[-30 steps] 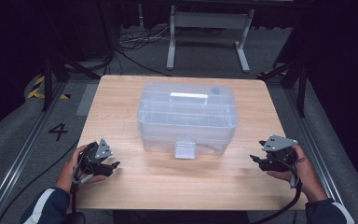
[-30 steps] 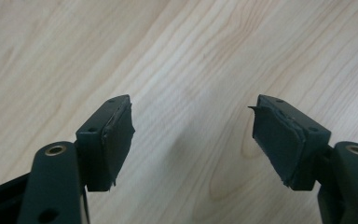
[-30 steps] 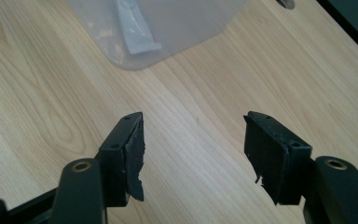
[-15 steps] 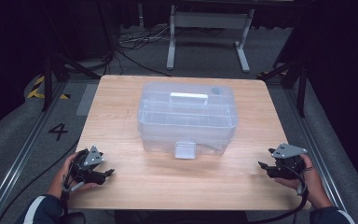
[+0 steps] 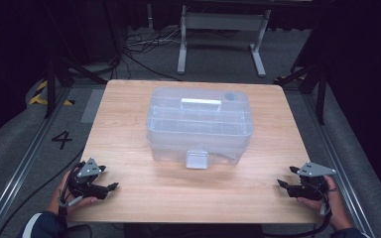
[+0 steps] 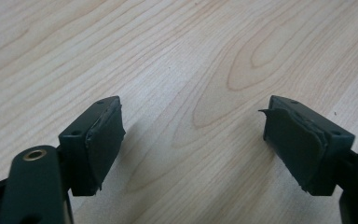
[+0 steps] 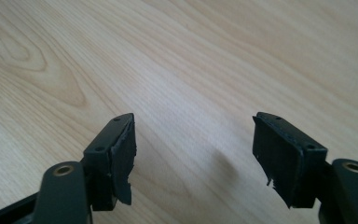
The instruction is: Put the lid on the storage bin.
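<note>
The clear plastic storage box [image 5: 200, 124] stands at the middle of the tabletop [image 5: 129, 124], a little toward the far edge, lid down and its white handle [image 5: 200, 104] lying flat on top; its front latch [image 5: 197, 159] faces the person and looks closed, though the clear plastic makes that hard to judge. A second ago both grippers sat higher up the tabletop, nearer the box's sides; since then each has drawn back toward the near edge. The left gripper [image 5: 110, 187] now rests by the near-left corner, the right gripper [image 5: 282, 183] by the near-right corner, both well apart from the box. In the left gripper view the jaws of the left gripper [image 6: 191, 140] stand wide apart over bare wood, nothing between them; the right gripper [image 7: 193, 149] is likewise spread and empty. That retreat suggests the work on the box is either finished or paused; the box itself has not shifted, and nothing is being held.
</note>
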`<state>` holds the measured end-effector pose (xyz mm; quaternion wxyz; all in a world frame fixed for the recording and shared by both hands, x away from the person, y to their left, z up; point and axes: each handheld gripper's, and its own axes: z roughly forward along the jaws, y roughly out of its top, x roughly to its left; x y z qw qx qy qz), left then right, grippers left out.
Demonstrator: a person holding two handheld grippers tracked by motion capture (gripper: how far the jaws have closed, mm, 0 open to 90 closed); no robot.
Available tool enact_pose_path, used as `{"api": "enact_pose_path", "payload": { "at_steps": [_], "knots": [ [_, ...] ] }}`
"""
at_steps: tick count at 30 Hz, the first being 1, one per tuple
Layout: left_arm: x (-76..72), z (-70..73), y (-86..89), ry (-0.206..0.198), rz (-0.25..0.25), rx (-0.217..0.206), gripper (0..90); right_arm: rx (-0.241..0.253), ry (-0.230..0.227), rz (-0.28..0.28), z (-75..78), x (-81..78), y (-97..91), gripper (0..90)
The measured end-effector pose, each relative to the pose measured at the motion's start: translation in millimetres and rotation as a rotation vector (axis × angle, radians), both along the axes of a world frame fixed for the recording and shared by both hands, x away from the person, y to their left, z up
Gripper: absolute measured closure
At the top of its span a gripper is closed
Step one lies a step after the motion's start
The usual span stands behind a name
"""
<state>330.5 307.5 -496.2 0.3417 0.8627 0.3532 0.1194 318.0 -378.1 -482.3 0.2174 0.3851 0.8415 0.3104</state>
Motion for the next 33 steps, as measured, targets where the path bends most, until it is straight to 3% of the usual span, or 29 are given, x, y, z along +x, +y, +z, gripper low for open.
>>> {"api": "enact_pose_path", "payload": {
  "at_steps": [6, 12, 33],
  "knots": [
    [-2.2, -2.1, 1.5, -0.008, 0.027, -0.013, 17.2, 0.142, 0.039, -0.060, -11.2, -0.1, -15.5, 27.5],
    [-3.6, -1.9, 1.2, -0.008, 0.051, -0.005, 15.5, 0.141, 0.039, -0.062, -11.4, 0.5, -15.2, 26.6],
    [-3.6, -2.0, 1.1, -0.005, 0.052, -0.006, 15.4, 0.139, 0.038, -0.069, -11.5, 0.6, -15.4, 25.6]
  ]
}}
